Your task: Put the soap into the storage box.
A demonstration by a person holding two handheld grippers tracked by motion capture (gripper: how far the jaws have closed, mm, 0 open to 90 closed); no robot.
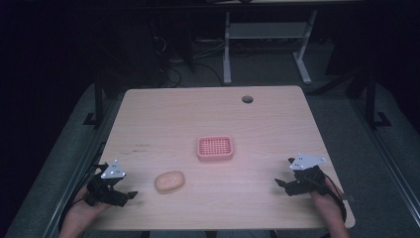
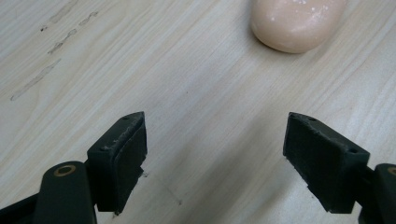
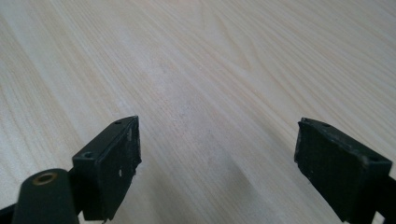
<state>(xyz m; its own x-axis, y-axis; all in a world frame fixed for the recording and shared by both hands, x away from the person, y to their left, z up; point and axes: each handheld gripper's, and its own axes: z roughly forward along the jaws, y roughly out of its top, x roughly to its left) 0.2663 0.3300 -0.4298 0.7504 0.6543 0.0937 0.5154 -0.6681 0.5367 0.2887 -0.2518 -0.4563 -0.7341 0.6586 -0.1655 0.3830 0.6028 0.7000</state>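
A pale peach oval soap bar (image 1: 169, 181) lies on the wooden table (image 1: 163, 124) near the front left. A pink slotted soap dish (image 1: 215, 148) sits at the table's middle, empty. My left gripper (image 1: 131, 194) rests at the front left corner, open, with the soap a short way to its right. In the left gripper view the soap (image 2: 296, 23) lies ahead and right of the spread jaws, apart from them. My right gripper (image 1: 280, 182) stands open at the front right, over bare wood (image 3: 210, 93), with nothing between its jaws.
A round cable hole (image 1: 247, 99) is set in the table's far edge. Dark scuff marks (image 1: 133, 148) streak the wood at left. Behind the table, a white desk frame (image 1: 267, 44) and cables stand on the dim floor.
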